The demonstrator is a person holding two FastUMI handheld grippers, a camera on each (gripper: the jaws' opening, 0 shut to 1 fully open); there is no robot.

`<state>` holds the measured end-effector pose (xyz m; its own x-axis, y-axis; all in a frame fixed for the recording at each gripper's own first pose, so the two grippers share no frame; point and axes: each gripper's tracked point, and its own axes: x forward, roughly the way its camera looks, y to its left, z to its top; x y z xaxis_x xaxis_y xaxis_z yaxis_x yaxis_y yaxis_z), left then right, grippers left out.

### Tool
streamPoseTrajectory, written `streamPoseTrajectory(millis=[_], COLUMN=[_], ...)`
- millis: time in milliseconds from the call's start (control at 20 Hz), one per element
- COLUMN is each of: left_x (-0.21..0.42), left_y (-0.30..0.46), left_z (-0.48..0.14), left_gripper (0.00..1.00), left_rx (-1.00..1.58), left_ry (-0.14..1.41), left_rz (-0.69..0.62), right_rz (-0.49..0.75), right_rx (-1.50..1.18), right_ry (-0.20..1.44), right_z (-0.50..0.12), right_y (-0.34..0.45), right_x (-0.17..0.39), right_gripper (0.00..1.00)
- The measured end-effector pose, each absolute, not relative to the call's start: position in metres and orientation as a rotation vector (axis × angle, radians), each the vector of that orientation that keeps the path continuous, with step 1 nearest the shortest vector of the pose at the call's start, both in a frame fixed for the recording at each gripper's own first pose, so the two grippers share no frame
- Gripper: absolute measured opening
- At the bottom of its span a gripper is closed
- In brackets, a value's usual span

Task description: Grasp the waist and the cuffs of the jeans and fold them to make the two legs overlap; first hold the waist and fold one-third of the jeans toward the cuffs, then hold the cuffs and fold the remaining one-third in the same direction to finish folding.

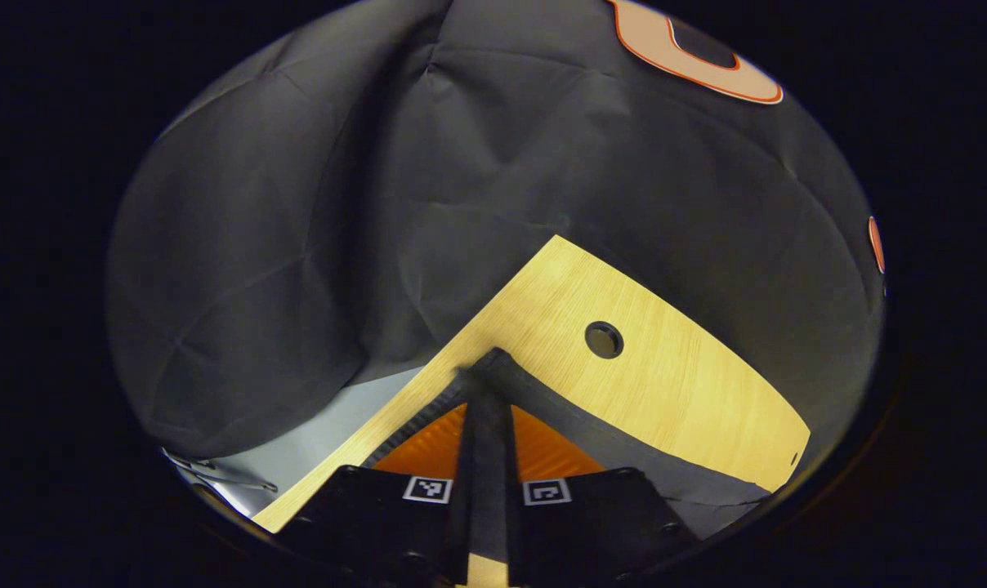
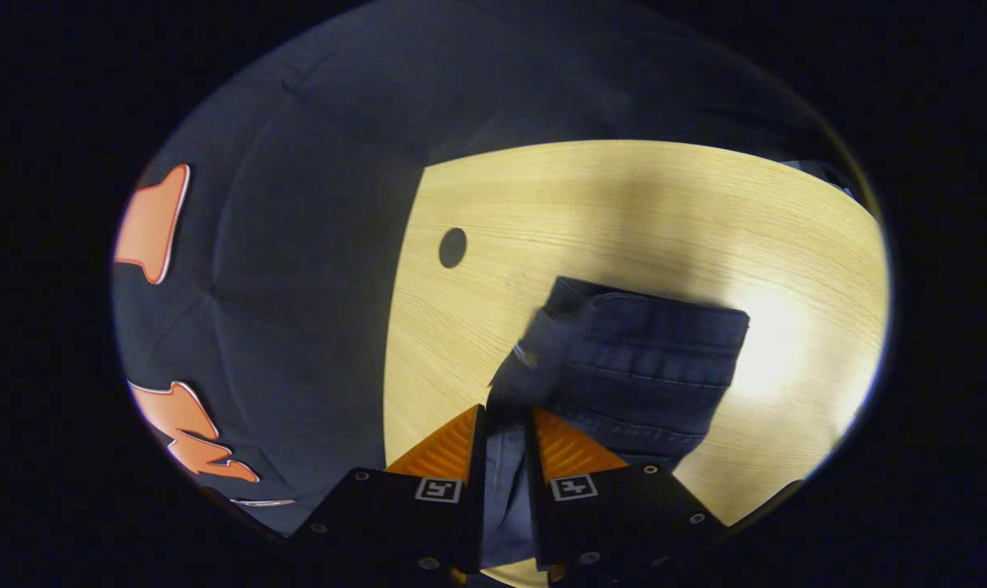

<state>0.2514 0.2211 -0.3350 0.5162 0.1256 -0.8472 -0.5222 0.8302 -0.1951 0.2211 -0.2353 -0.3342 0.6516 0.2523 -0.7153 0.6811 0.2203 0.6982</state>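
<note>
The dark blue jeans [image 2: 649, 359] hang in front of me over the light wooden table [image 2: 624, 212]. In the right gripper view my right gripper [image 2: 506, 420] is shut on a thick bunched edge of the denim, which looks like the waist, with stitched seams showing. In the left gripper view my left gripper [image 1: 487, 408] is shut on a thin dark edge of the jeans [image 1: 591, 425], and the cloth runs from the fingers down to the right across the table [image 1: 673, 376].
A round cable hole [image 1: 604, 340] sits in the table top, also seen as a hole [image 2: 453, 247] near the table's left edge. The grey floor [image 1: 330, 441] shows beyond the table edge. Black cloth walls stand behind.
</note>
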Motion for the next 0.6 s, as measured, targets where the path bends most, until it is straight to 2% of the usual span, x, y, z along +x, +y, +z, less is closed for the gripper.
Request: streamPoseTrajectory(millis=[50,100,200,250,300,350,450,600], left_x=[0.254,0.257,0.256,0.258,0.262,0.264,0.270,0.268], left_y=[0.219,0.216,0.213,0.210,0.206,0.205,0.200,0.194], left_z=[-0.332,-0.329,-0.320,-0.313,-0.305,-0.293,-0.274,-0.242], left_gripper=[0.25,0.39,0.67,0.81,0.81,0.89,0.99,0.99], left_rx=[-0.468,-0.474,-0.462,-0.451,-0.435,-0.395,-0.320,-0.279], left_ry=[0.949,0.934,0.918,0.897,0.876,0.853,0.782,0.668], left_rz=[0.398,0.384,0.373,0.358,0.337,0.328,0.293,0.276], right_rz=[-0.370,-0.383,-0.403,-0.406,-0.408,-0.415,-0.429,-0.453], right_rx=[1.358,1.347,1.295,1.256,1.217,1.178,1.101,1.019], right_ry=[0.844,0.837,0.834,0.835,0.839,0.845,0.843,0.848], right_z=[-0.332,-0.334,-0.338,-0.339,-0.342,-0.344,-0.347,-0.352], right_y=[-0.242,-0.247,-0.256,-0.259,-0.262,-0.265,-0.271,-0.276], right_x=[0.223,0.221,0.211,0.206,0.200,0.193,0.180,0.162], right_gripper=[0.19,0.34,0.39,0.47,0.44,0.71,0.87,0.94])
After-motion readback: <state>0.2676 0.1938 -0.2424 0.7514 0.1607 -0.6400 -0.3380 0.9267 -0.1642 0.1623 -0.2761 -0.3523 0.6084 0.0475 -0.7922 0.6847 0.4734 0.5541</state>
